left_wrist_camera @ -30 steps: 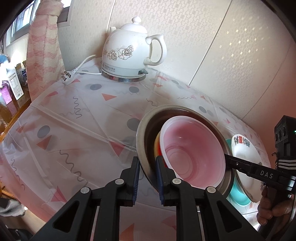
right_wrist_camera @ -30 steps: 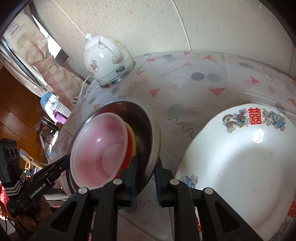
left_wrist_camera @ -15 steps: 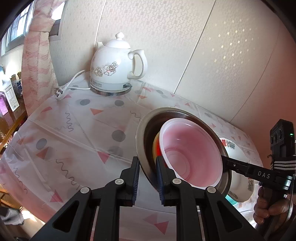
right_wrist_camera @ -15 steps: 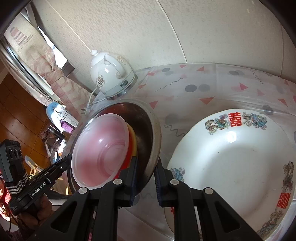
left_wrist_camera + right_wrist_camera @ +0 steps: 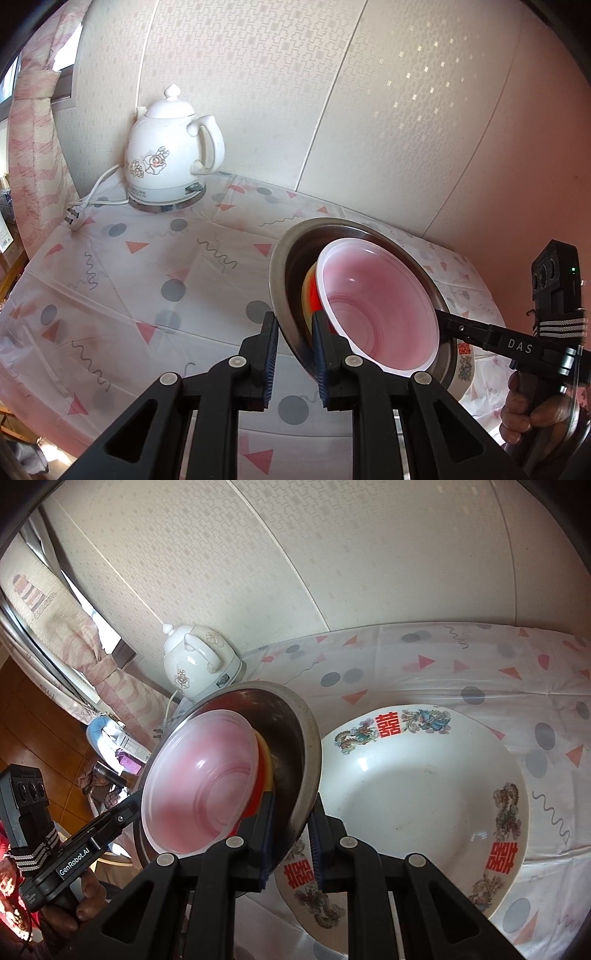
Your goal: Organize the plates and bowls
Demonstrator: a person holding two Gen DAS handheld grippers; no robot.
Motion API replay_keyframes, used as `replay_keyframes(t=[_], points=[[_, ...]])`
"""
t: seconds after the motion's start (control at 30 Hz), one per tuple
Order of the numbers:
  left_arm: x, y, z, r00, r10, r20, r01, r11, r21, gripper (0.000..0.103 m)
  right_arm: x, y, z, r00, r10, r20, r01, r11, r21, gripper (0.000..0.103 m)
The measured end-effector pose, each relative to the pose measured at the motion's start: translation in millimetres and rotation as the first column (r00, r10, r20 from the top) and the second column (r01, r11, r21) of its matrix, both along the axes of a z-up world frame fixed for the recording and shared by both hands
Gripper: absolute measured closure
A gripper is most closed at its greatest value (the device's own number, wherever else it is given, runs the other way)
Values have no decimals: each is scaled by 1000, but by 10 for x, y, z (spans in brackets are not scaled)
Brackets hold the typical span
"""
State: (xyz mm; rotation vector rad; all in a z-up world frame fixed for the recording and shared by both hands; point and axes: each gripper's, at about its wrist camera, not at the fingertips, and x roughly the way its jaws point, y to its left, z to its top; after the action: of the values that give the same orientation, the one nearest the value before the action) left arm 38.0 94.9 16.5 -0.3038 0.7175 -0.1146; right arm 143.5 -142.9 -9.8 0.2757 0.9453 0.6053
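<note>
A: What are the two grippers holding?

B: One stack, from opposite sides. The left gripper has its blue-padded jaws narrowed onto the near rim of a round stainless-steel basin, one pad outside the wall, one inside. The right gripper pinches the same basin at the opposite rim, jaws nearly together on the thin metal.

A: And inside the basin?

B: A translucent pink plastic bowl nests on a yellow-and-red bowl, of which only an edge shows. The whole stack is tilted and held clear of the table.

A: What lies around it?

B: In the right wrist view, a large white ceramic plate with red characters and dragon motifs sits on the tablecloth at about 3 o'clock from the basin, and the basin's rim overlaps the plate's left edge. In the left wrist view that plate peeks out at 5 o'clock, mostly hidden behind the basin.

A: Anything further off?

B: A white ceramic electric kettle with a floral print stands on its base at 10 o'clock, well apart, its white power cord and plug lying loose on the white plastic tablecloth with grey dots and pink triangles. A pink striped curtain hangs at 9 o'clock.
</note>
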Motion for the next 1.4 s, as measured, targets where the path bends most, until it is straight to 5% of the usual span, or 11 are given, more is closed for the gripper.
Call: replay_keyframes(t=[0.87, 1.4], points=[[274, -882, 47, 979, -202, -25, 202, 979, -10, 84, -271, -975, 64, 981, -193, 2, 193, 981, 34, 84], [485, -1016, -280, 966, -228, -124, 226, 974, -27, 84, -207, -1013, -232, 973, -229, -32, 228, 973, -39, 84]])
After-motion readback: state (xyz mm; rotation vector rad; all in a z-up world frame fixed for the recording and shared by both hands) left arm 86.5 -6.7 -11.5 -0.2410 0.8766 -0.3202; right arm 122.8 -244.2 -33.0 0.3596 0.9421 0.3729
